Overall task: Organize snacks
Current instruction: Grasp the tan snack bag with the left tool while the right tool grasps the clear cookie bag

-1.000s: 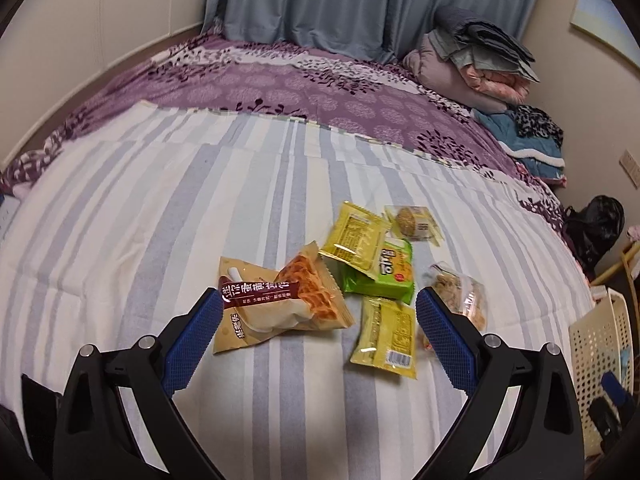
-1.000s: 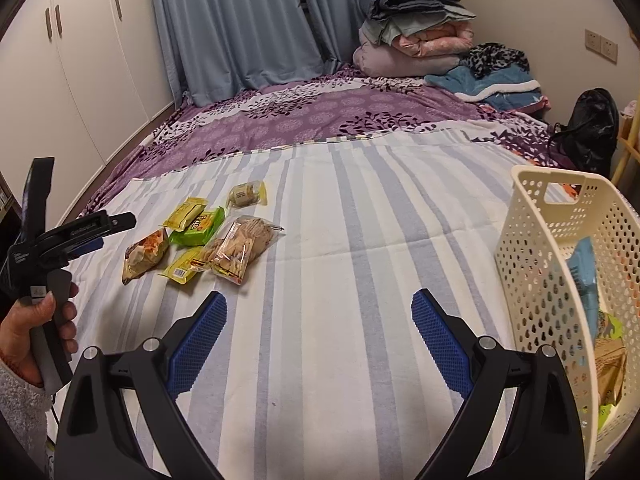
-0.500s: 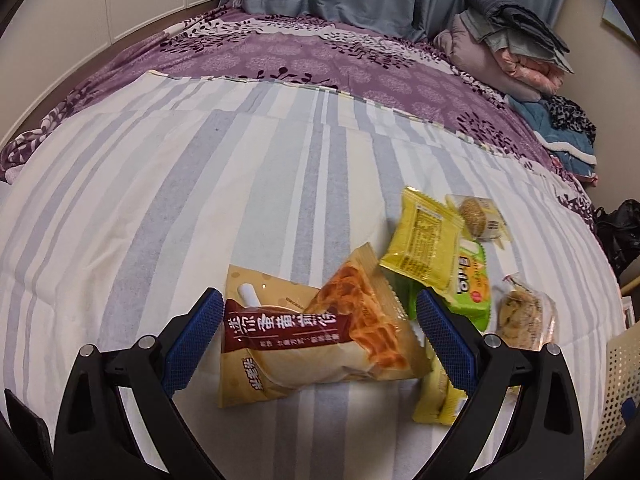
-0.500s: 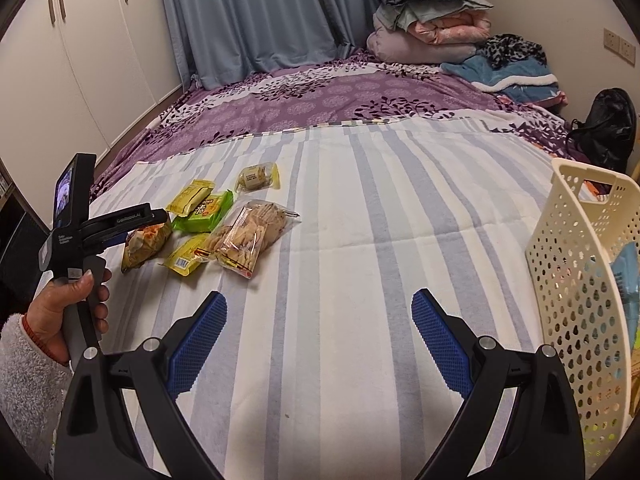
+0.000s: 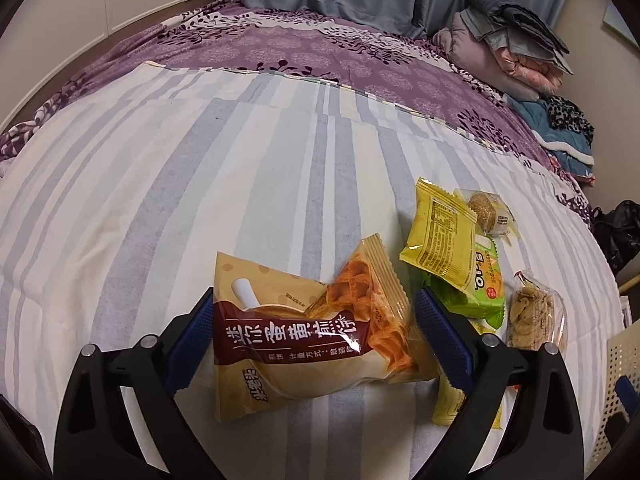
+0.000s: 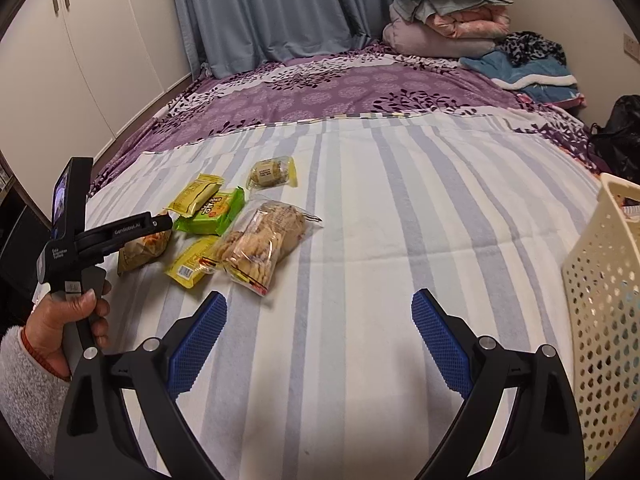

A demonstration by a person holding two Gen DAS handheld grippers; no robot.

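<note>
Our left gripper [image 5: 312, 332], jaws wide, straddles the tan waffle snack packet [image 5: 304, 332] on the striped bedspread [image 5: 200, 184] without gripping, our right gripper [image 6: 318, 344] hangs wide and empty, five other packets lie loose, and the cream basket [image 6: 604, 304] holds only a few.

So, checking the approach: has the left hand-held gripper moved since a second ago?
Yes. The left hand-held gripper has advanced toward the snacks; its open jaws now straddle the waffle packet on the striped sheet.
</note>
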